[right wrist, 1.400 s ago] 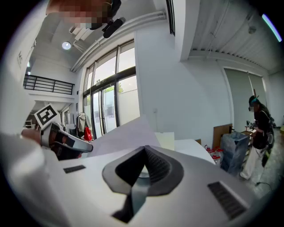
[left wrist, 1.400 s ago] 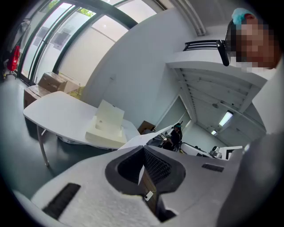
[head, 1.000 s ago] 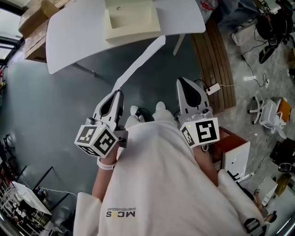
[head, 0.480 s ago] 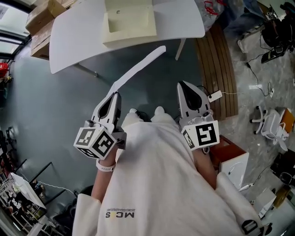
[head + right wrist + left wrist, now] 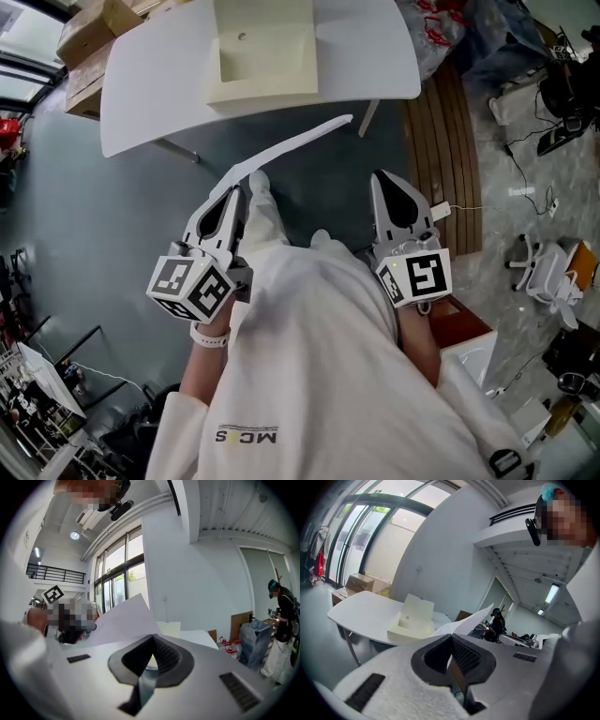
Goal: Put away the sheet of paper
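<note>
White sheet of paper [image 5: 295, 142] carried, not yet stowed
Left hand-held gripper [image 5: 236, 192] pinches it in mid-air, near side of the far tabletop [image 5: 141, 89] with its cream box [image 5: 267, 61]; right hand-held gripper [image 5: 385, 178] closed, empty.

Two claws: the left claw [image 5: 238, 190] and the right claw [image 5: 382, 180]. One sheet of paper [image 5: 300, 141], reaching ahead from the left claw. One white bench [image 5: 375, 56] ahead of both claws, carrying one cream box [image 5: 265, 56].

The sheet of paper [image 5: 295, 142] has come nearer the table [image 5: 375, 47], one foot [image 5: 258, 185] forward.
</note>
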A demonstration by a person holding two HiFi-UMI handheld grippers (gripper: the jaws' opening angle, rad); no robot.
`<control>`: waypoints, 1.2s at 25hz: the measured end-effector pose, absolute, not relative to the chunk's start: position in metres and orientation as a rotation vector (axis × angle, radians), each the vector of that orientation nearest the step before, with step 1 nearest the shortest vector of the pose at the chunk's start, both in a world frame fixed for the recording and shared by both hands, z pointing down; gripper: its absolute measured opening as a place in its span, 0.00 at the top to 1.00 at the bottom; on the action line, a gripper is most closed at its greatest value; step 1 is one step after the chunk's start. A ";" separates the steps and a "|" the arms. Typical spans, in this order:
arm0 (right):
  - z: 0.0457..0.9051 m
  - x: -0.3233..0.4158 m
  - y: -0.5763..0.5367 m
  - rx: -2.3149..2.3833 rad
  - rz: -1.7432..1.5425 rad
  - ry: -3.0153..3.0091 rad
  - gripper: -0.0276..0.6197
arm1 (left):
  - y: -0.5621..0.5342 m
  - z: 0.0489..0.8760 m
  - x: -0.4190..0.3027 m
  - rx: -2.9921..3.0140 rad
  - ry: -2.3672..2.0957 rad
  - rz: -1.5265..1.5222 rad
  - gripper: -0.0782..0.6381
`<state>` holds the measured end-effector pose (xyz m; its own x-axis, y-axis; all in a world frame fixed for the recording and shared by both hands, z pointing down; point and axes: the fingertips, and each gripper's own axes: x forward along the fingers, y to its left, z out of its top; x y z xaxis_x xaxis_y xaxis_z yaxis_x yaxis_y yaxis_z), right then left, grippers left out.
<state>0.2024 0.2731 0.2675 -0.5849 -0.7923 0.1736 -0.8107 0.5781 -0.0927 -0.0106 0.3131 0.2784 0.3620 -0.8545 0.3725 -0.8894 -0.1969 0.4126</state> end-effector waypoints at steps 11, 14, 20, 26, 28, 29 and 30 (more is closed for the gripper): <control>0.272 0.120 0.172 1.381 0.271 -2.631 0.94 | 0.187 0.288 -0.073 2.088 -1.375 0.053 0.86; 0.268 0.093 0.137 1.398 0.288 -2.617 0.94 | 0.149 0.282 -0.095 2.117 -1.347 0.065 0.86; 0.253 0.030 0.067 1.418 0.253 -2.629 0.94 | 0.079 0.279 -0.138 2.159 -1.283 0.076 0.86; 0.247 0.015 0.023 1.460 0.232 -2.607 0.94 | 0.032 0.280 -0.150 2.180 -1.260 0.100 0.86; 0.248 0.017 0.016 1.447 0.237 -2.606 0.94 | 0.026 0.282 -0.150 2.168 -1.269 0.107 0.86; 0.249 0.018 0.012 1.437 0.241 -2.609 0.94 | 0.022 0.284 -0.149 2.163 -1.275 0.113 0.86; 0.250 0.020 0.007 1.424 0.247 -2.614 0.94 | 0.018 0.285 -0.148 2.158 -1.282 0.119 0.86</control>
<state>0.0198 0.0070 0.2497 -0.5360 -0.8168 0.2133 -0.8423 0.5345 -0.0701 -0.1484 0.0184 0.2850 0.5253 -0.7644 0.3739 -0.8203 -0.3380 0.4614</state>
